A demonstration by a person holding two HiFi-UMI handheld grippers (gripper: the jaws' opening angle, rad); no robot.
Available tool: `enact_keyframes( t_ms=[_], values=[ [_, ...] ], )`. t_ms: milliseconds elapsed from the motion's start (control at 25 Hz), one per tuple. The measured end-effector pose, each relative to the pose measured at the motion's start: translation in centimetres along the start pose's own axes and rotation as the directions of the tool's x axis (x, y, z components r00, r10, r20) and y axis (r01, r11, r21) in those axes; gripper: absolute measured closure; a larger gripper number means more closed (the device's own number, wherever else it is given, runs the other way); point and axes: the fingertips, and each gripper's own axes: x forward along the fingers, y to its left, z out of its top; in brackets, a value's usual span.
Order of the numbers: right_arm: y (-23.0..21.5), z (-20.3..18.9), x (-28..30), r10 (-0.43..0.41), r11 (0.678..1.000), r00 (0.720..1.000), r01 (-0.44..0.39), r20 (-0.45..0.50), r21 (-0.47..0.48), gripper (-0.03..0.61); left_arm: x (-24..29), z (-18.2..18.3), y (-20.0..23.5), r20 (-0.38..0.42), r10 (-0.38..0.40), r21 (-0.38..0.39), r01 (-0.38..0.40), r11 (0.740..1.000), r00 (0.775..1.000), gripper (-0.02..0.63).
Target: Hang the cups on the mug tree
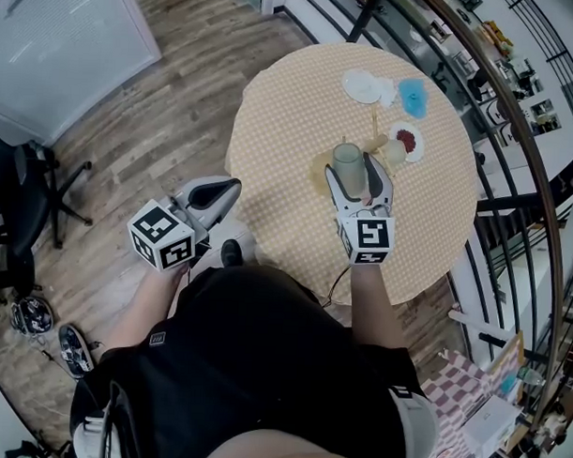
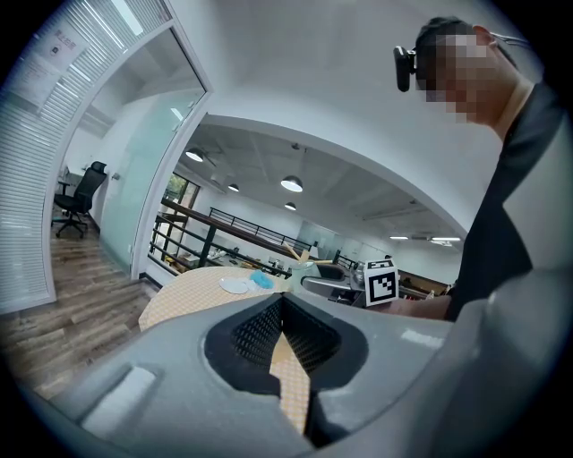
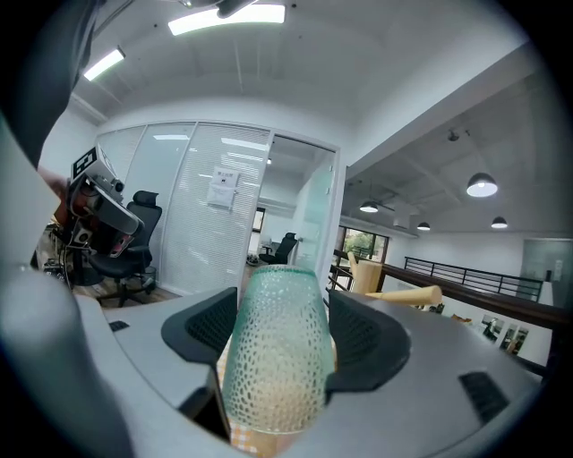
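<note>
A dimpled green glass cup (image 1: 346, 163) (image 3: 276, 353) is held between the pads of my right gripper (image 1: 361, 190) (image 3: 279, 333), just above the round checked table (image 1: 281, 129). The wooden mug tree (image 1: 374, 129) stands just beyond the cup, and its bare pegs (image 3: 405, 296) show past the jaws in the right gripper view. A blue cup (image 1: 413, 96) and a white cup with red inside (image 1: 409, 141) sit farther back. My left gripper (image 1: 211, 198) (image 2: 283, 333) hangs off the table's left edge, shut and empty.
A white dish (image 1: 362, 85) (image 2: 235, 285) lies at the table's far side. A curved black railing (image 1: 515, 137) runs close along the right. An office chair (image 1: 25, 200) stands on the wooden floor at the left, near a glass partition (image 1: 58, 46).
</note>
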Motion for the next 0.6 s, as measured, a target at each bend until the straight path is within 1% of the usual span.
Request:
enact_keyframes(
  t_ms=[400, 480, 600],
  values=[
    [-1.4, -0.2, -0.3, -0.02, 0.999, 1.0, 0.02, -0.002, 0.045, 0.25, -0.3, 0.4, 0.2, 0.004, 0.013, -0.001, -0.013, 1.0, 1.0, 0.607],
    [-1.0, -0.2, -0.2, -0.01, 0.999, 1.0, 0.01, -0.004, 0.033, 0.25, -0.3, 0.2, 0.3, 0.001, 0.014, -0.005, -0.014, 1.0, 1.0, 0.607],
    [0.5, 0.3, 0.7, 0.028, 1.0, 1.0, -0.028, 0.004, 0.003, 0.25, -0.2, 0.0, 0.2, -0.002, 0.012, -0.008, -0.012, 1.0, 1.0, 0.607]
  ],
)
